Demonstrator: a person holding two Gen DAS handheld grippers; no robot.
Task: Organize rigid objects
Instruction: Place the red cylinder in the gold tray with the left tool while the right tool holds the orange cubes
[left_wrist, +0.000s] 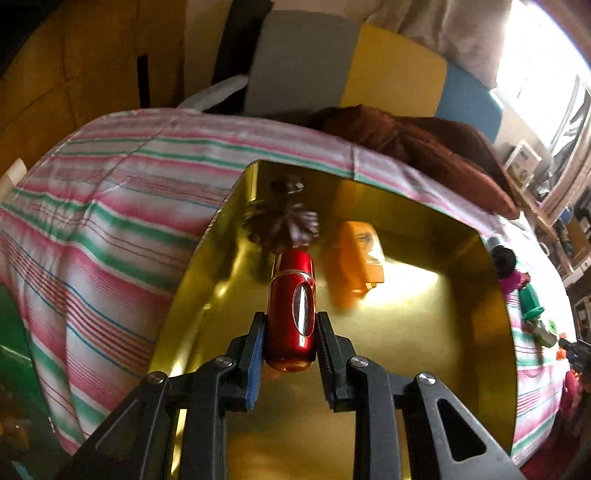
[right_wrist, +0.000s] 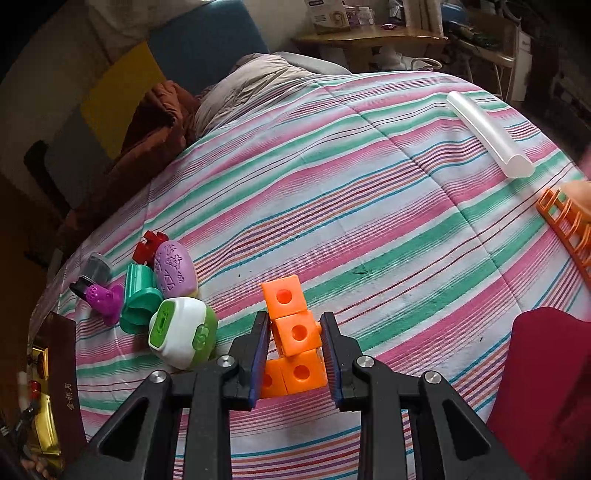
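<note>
Over the gold tin (left_wrist: 461, 332), a red capsule-shaped case (left_wrist: 291, 306) is held upright in the left gripper (left_wrist: 291, 339), both pads pressed flat against its sides near the lower end. It is carried above the tin's shiny floor, not yet set down, presumably so that it can be dropped in with the pieces already gathered there. Deeper inside the tin, beyond the case, an orange block (left_wrist: 356, 262) and a dark pinecone-like thing (left_wrist: 284, 221) are seen lying on the bottom; both are blurred.

Outside the tin, on the striped quilt (right_wrist: 369, 184), an orange chain of linked cubes (right_wrist: 293, 339) is clamped between the pads of the right gripper (right_wrist: 295, 350). The middle cube is the one squeezed, with one cube standing above it and others below; whether the chain is lifted or resting on the quilt cannot be told. It is judged to be the next piece meant for the tin.

Between that chain and the tin, a loose cluster is left waiting on the quilt: a white-and-green case (right_wrist: 183, 332), a teal piece (right_wrist: 138, 299), a purple egg (right_wrist: 174, 269), a small purple toy (right_wrist: 105, 299) and a red piece (right_wrist: 147, 243). Well beyond the chain, a clear tube (right_wrist: 487, 133) and an orange ladder (right_wrist: 569, 229) are also lying there.
</note>
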